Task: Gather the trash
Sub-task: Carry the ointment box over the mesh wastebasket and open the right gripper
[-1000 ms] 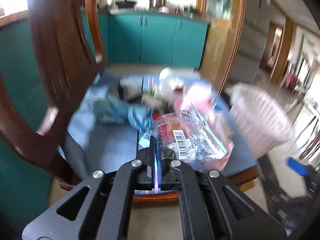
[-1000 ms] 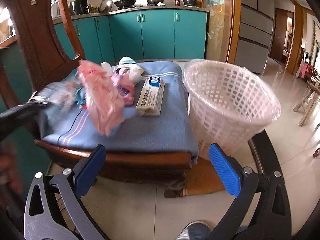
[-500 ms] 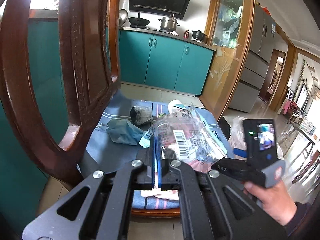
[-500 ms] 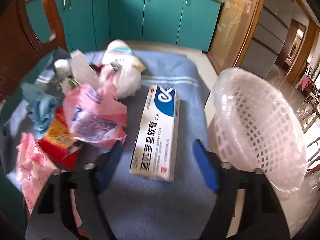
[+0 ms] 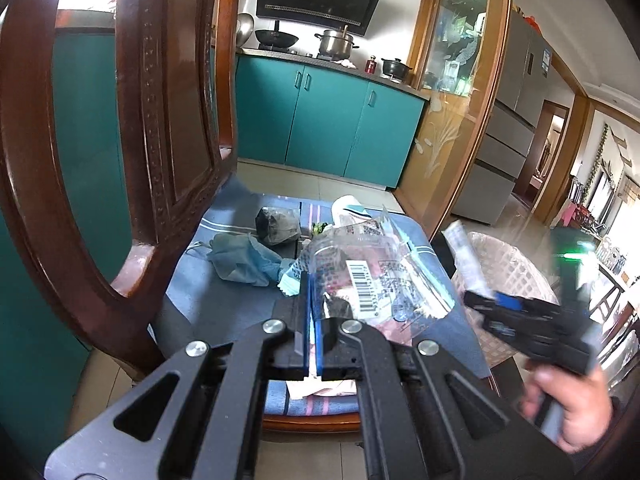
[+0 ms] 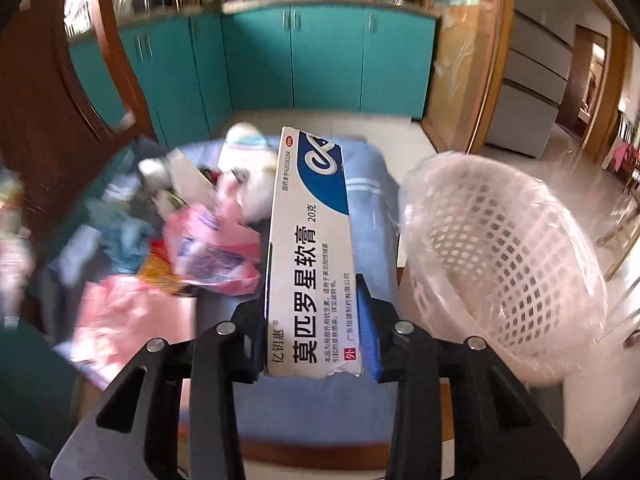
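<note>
From the left wrist view, the left gripper [image 5: 311, 320] has its jaws pressed together on the edge of a clear plastic wrapper [image 5: 372, 276] with a barcode label, which fans out ahead of the fingers above the blue striped cushion [image 5: 224, 304] of a dark wooden chair [image 5: 120, 160]. On the cushion beyond lie a crumpled blue face mask [image 5: 240, 260], a dark scrunched bag [image 5: 278, 222] and a white packet [image 5: 348, 206] at the far edge. To the right, blurred, a person's hand [image 5: 572, 404] carries the right gripper [image 5: 492, 300], which grips a long white box seen end-on, with the white mesh basket [image 5: 516, 264] standing behind it off the chair's right side. Teal kitchen cabinets [image 5: 328, 116] line the far wall.

From the right wrist view, the right gripper [image 6: 316, 320] has just been closing and now holds the ointment box [image 6: 310, 256], a white and blue carton with Chinese print, between its blue pads; the box juts forward, above the blue cushion [image 6: 320, 408]. Left of it on the cushion sits a blurred heap of litter: a pink plastic bag [image 6: 212, 252], another pink wrapper [image 6: 120, 320] nearer, a yellow-red packet [image 6: 158, 264] and blue cloth. The white mesh basket [image 6: 508, 276], lined with clear film, stands just right of the chair, its mouth tipped toward the camera
</note>
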The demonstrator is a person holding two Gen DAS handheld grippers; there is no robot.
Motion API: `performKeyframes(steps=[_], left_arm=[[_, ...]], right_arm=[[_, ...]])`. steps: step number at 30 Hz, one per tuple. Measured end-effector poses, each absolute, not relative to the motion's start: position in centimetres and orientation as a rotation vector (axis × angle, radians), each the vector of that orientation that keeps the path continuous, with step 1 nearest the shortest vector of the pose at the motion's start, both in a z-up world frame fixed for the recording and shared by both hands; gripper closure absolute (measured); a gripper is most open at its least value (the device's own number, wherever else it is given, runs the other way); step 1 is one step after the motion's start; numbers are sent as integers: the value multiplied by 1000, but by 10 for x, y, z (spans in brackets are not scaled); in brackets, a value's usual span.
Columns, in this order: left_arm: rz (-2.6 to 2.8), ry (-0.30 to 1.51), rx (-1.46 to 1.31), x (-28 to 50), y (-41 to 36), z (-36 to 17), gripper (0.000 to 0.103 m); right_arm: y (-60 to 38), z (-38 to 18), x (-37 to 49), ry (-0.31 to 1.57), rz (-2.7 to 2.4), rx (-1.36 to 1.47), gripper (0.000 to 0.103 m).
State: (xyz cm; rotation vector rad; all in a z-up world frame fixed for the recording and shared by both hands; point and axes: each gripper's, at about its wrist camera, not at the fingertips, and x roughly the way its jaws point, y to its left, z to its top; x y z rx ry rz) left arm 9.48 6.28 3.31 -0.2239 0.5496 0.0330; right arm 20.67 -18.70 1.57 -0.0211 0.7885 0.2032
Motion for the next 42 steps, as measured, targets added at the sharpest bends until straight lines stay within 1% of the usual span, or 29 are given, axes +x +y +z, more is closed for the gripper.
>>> performKeyframes(steps=[4,8,15,37,42], left_arm=[[14,567,-211,98,55,29,101],[-22,592,-192,99,41,26,101],[-32,622,-152,101,19,16,101],[-24,644,-165,102,19,11,101],[-25,644,-168,100,22,12,100]], right_arm=[[-205,31,152,706,278,64,65],[-202,29,130,694,291,62,65],[-192,24,141,701,306,53,65],[-189,24,136,704,314,46,65],[-202,34,139,654,270,56,65]])
